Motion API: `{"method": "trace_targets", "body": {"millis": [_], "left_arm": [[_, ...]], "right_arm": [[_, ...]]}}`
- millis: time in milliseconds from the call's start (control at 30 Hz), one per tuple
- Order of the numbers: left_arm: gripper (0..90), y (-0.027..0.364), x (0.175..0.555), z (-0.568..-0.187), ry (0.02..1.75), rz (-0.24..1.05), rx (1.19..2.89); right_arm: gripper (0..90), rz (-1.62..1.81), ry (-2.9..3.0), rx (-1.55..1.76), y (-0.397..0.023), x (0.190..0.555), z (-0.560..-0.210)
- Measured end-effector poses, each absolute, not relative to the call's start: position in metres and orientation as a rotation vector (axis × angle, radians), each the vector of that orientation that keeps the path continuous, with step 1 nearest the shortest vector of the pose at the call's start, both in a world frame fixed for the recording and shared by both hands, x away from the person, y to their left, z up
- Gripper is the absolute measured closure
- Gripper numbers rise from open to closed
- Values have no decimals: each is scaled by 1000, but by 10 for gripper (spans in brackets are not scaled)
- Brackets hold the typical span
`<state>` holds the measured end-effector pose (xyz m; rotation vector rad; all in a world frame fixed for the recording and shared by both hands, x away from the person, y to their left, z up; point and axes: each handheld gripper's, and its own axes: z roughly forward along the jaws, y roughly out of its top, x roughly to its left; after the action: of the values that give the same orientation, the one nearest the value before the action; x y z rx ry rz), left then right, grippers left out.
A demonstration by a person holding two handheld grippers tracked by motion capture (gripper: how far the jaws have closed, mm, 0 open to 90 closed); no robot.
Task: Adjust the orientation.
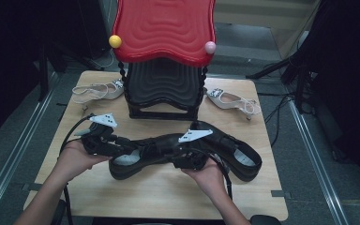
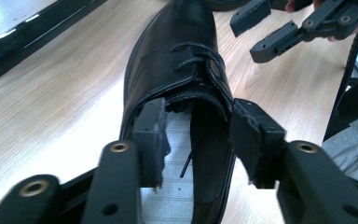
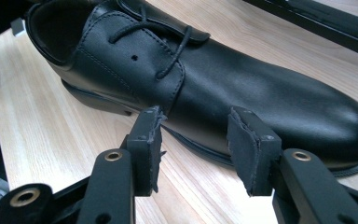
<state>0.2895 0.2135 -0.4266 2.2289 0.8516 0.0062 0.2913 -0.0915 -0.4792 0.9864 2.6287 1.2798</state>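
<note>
From the high view, two black shoes are seen toe to toe on the table [image 1: 168, 197]: the left shoe [image 1: 136, 161] by the left gripper [image 1: 122, 149], the right shoe [image 1: 236, 152] by the right gripper [image 1: 180, 157]; in the left gripper view, the jaws stand apart, straddling the shoe's [image 2: 177, 70] open collar (no pad pressing); in the right gripper view, the jaws are parted just short of the shoe's [image 3: 223, 79] side; a one-walled pinch could let the shoe tip or slip.
</note>
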Motion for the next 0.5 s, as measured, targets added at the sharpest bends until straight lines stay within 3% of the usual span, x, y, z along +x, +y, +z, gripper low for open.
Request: {"method": "trace_targets", "body": {"millis": [233,433,500], "left_arm": [[694,235,286,-422,889,75,2177],[810,254,285,-430,935,83,2180],[840,261,286,-433,958,110,2190]], "right_arm": [[623,1275,2633,933,-91,284,-491],[831,1258,2688,974,-89,288,-498],[864,1243,2698,968,-86,288,-499]]}}
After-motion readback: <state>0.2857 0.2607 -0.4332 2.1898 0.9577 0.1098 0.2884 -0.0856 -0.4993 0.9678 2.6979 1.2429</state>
